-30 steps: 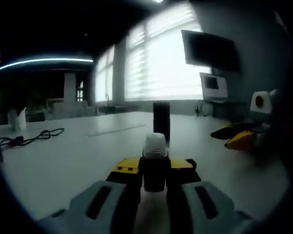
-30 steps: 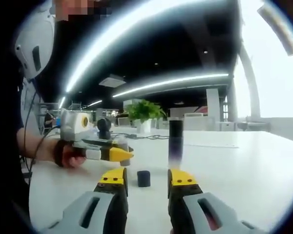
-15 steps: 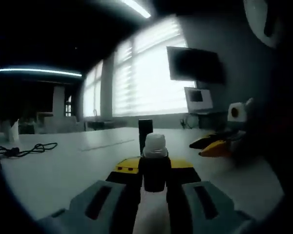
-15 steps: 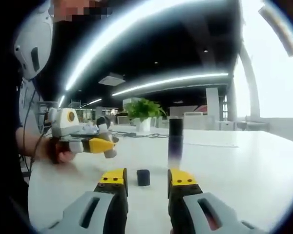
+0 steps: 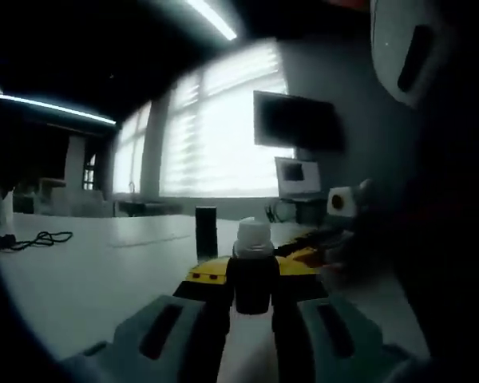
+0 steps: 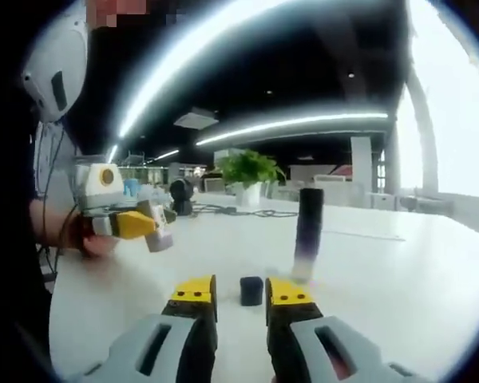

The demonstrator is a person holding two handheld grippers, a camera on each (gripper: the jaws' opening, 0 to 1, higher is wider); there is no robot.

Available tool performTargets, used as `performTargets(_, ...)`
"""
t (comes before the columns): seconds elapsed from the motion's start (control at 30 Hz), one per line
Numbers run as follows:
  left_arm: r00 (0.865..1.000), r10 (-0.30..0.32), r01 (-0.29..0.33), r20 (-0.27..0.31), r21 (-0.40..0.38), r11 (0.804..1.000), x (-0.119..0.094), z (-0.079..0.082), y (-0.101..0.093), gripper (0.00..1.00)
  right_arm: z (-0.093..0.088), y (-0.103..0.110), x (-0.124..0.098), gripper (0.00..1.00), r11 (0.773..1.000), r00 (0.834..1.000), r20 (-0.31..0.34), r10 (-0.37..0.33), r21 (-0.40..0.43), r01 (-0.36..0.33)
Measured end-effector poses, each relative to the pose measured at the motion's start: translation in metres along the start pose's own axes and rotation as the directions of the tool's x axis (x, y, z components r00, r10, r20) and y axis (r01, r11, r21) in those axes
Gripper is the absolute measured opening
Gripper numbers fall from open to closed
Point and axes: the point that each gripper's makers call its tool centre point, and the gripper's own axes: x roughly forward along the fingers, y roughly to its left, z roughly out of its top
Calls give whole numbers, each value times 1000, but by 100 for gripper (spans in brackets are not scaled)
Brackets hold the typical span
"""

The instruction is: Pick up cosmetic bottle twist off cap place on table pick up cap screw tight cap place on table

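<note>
Cosmetic bottle [image 5: 253,271]: uncapped, white threaded neck exposed, pinched upright between the jaws of the left gripper [image 5: 252,281] and carried above the table [image 5: 80,279]. In the right gripper view the left gripper [image 6: 136,225] sits at the left, held in a person's hand [image 6: 84,239].

Cap [image 6: 251,290]: small, dark, resting on the white table just ahead of the right gripper [image 6: 239,299], whose jaws are spread with nothing between them.

A tall dark cylinder [image 6: 308,234] stands on the table beyond the cap, well apart from it.

Farther back: a potted plant [image 6: 248,179], cables [image 5: 32,238], bright blinded windows [image 5: 215,136] and a wall monitor [image 5: 295,121]. The table around the cap lies open.
</note>
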Motion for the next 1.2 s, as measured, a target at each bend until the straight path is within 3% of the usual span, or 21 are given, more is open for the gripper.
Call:
performTargets(0.27, 999, 21, -22, -47, -33, 999, -1, -11, 5, 9, -17, -5, 24, 22, 997, 995, -72, 64, -27, -66)
performTargets(0.6, 997, 7, -7, -80, 0, 1000, 0, -19, 1, 9, -26, 4, 46, 22, 989, 983, -131, 127, -61, -135)
performTargets(0.97, 997, 11, -13, -73, -25, 1000, 2, -18, 2, 9, -33, 3, 45, 13, 988, 977, -168, 128, -66, -141)
performTargets(1.2, 996, 0, 1, -88, 12, 1000, 2, -21, -1, 9, -31, 5, 43, 10, 985, 976, -164, 145, -65, -157)
